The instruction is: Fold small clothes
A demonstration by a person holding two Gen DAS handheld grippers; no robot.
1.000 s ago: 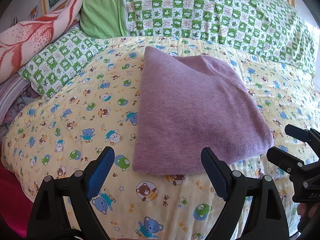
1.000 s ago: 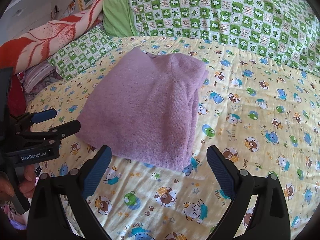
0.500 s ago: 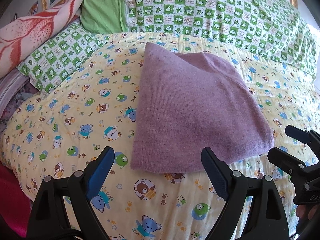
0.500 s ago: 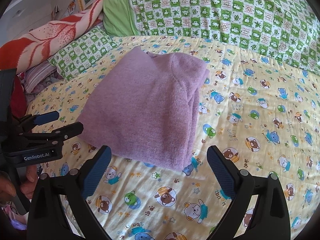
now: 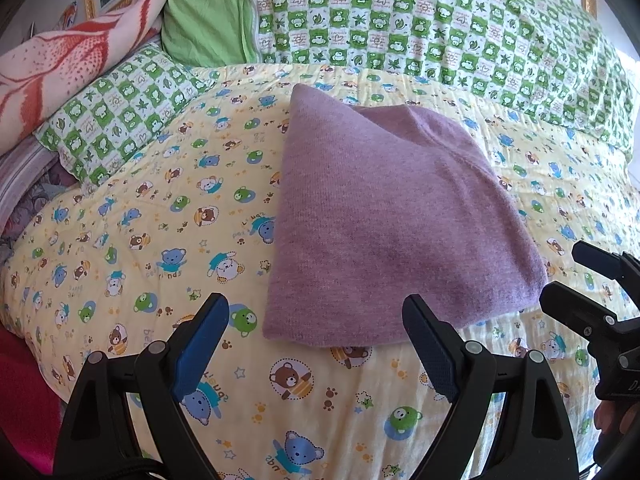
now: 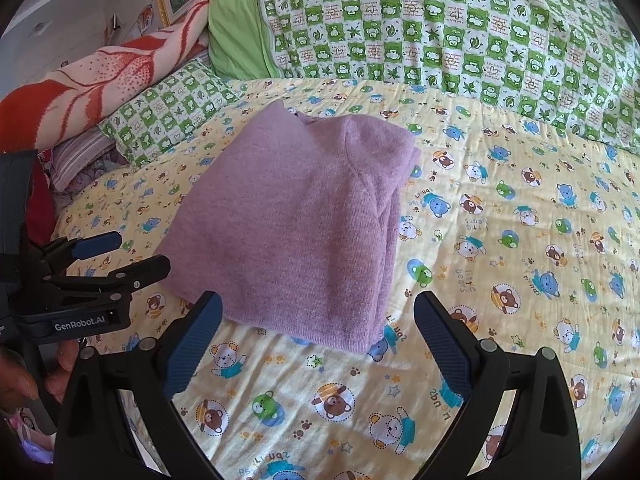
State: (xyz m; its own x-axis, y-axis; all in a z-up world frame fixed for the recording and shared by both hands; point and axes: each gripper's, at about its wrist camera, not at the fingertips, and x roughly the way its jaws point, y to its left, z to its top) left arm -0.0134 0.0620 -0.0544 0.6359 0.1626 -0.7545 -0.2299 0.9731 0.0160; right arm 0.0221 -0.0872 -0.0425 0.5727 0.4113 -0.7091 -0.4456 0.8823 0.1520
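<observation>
Purple folded sweater [image 5: 384, 232] on quilt [image 5: 160, 240]; left gripper [image 5: 316, 332], right gripper [image 6: 318, 330] agape, empty.

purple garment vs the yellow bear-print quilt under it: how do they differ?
The purple garment is plain knit in one colour; the yellow quilt is printed with cartoon bears. The garment is folded into a compact stack with layered edges on its right side; the quilt lies spread flat. The garment covers a small patch; the quilt spans the bed. Neither is gripped.

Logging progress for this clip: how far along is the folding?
The purple knit garment already lies folded in a compact stack on the yellow bear-print quilt. Nothing is in hand: the left gripper and right gripper are open, off the cloth. No other unfolded clothes are visible.
</observation>
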